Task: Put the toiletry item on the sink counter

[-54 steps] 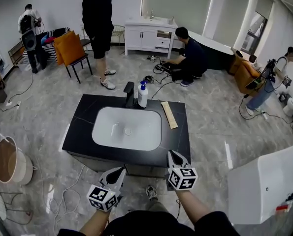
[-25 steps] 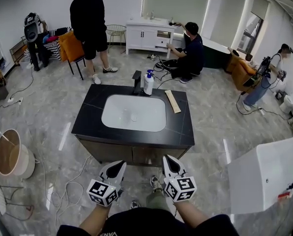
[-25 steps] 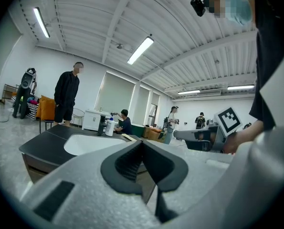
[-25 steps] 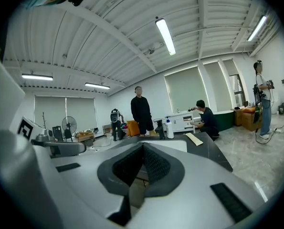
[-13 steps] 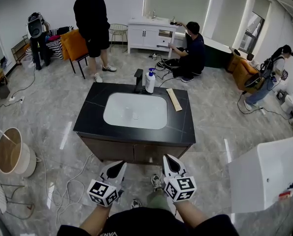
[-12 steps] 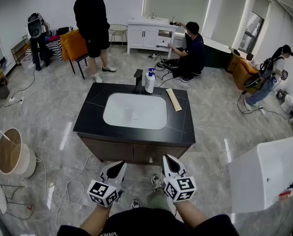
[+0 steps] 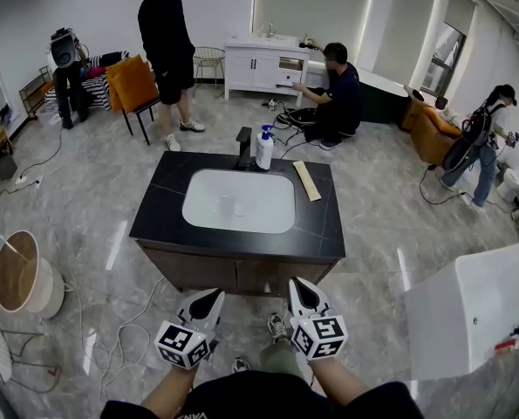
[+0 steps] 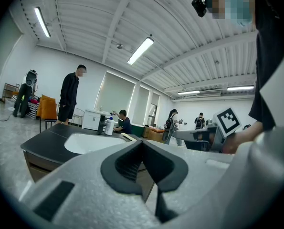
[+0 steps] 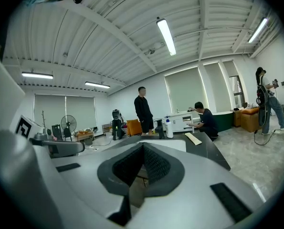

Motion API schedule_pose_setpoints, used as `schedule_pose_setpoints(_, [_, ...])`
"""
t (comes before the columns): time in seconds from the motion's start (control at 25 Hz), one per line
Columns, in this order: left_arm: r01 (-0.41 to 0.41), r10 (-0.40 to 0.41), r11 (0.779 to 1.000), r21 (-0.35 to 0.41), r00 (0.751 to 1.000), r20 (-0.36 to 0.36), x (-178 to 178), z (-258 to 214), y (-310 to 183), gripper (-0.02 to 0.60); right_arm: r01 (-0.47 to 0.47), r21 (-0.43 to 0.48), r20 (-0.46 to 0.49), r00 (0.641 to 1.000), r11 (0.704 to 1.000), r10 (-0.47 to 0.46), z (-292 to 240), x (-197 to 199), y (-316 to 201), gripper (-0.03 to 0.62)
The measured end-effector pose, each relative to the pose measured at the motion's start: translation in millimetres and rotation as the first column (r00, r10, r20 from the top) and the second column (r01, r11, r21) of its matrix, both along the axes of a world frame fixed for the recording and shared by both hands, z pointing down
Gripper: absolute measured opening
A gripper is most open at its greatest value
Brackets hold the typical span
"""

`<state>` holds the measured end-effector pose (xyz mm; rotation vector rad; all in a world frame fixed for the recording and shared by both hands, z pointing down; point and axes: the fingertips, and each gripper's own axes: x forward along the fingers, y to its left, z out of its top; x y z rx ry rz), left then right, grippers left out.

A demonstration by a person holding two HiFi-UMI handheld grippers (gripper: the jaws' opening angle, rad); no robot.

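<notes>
The black sink counter (image 7: 159, 206) with a white basin stands about a step ahead of me in the head view. On its far edge a white pump bottle with a blue top (image 7: 264, 149) stands upright beside the black faucet (image 7: 243, 147). The bottle also shows small in the left gripper view (image 8: 109, 126) and the right gripper view (image 9: 169, 128). My left gripper (image 7: 213, 300) and right gripper (image 7: 297, 287) hang side by side below the counter's near edge, well short of it. Both are shut with nothing between the jaws.
A light wooden strip (image 7: 306, 181) lies on the counter's right side. A person in black (image 7: 170, 51) stands behind the counter and another (image 7: 336, 85) crouches by a white vanity (image 7: 263, 59). A white box (image 7: 473, 321) stands at right, a tub (image 7: 15, 278) at left, cables on the floor.
The counter has dropped back from me since the oldest frame and sits a little farther off. The standing person has shifted. Both grippers stay shut in the same place.
</notes>
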<state>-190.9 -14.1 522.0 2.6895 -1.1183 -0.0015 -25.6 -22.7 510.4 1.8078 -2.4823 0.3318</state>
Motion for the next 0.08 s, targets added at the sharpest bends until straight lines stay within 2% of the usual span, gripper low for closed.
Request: schedule_pose_setpoints(0.08, [0.000, 0.000, 1.000, -0.001, 1.000, 0.000, 1.0, -0.2, -0.5, 0.008, 0.000, -0.001, -0.001, 1.000, 1.000, 0.000, -0.4, 1.0, -0.5, -0.003])
